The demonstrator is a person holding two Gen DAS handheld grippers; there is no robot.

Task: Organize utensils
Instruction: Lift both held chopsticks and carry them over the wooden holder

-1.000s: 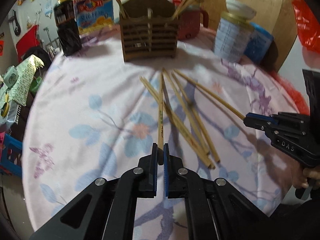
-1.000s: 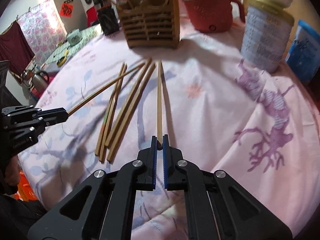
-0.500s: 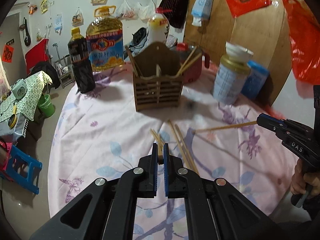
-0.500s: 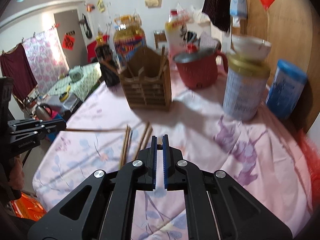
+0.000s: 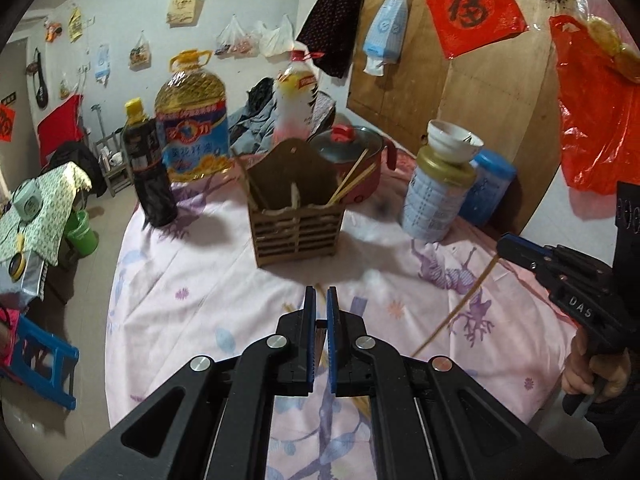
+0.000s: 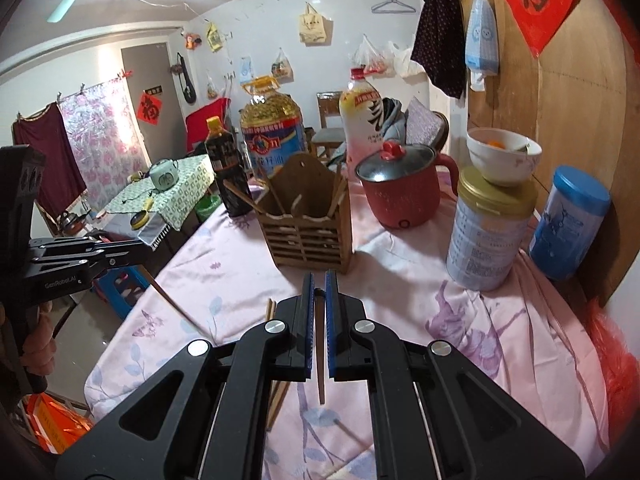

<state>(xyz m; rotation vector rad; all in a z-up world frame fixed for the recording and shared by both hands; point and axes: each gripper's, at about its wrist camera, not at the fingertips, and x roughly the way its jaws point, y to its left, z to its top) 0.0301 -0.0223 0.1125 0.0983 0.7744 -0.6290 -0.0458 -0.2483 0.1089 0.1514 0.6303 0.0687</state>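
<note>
A brown wooden utensil holder point(image 5: 296, 216) stands mid-table with a few chopsticks in it; it also shows in the right wrist view point(image 6: 306, 220). My left gripper point(image 5: 321, 300) is shut on a chopstick point(image 6: 176, 304) that hangs down from its tip, seen from the right wrist view. My right gripper point(image 6: 319, 286) is shut on another chopstick point(image 6: 320, 360), which shows slanting down in the left wrist view point(image 5: 456, 308). Both grippers are raised above the table, in front of the holder. Loose chopsticks point(image 6: 276, 396) lie on the cloth below.
A floral cloth covers the round table point(image 5: 192, 280). Behind the holder stand a dark bottle point(image 5: 148, 172), an oil jug point(image 5: 192, 128), a red pot point(image 6: 404, 188), a tin with a bowl on top point(image 6: 488, 232) and a blue canister point(image 6: 568, 224).
Both grippers have risen off the table, each carrying its chopstick, and tilted up toward the holder. The chopsticks now hang downward from the tips.
</note>
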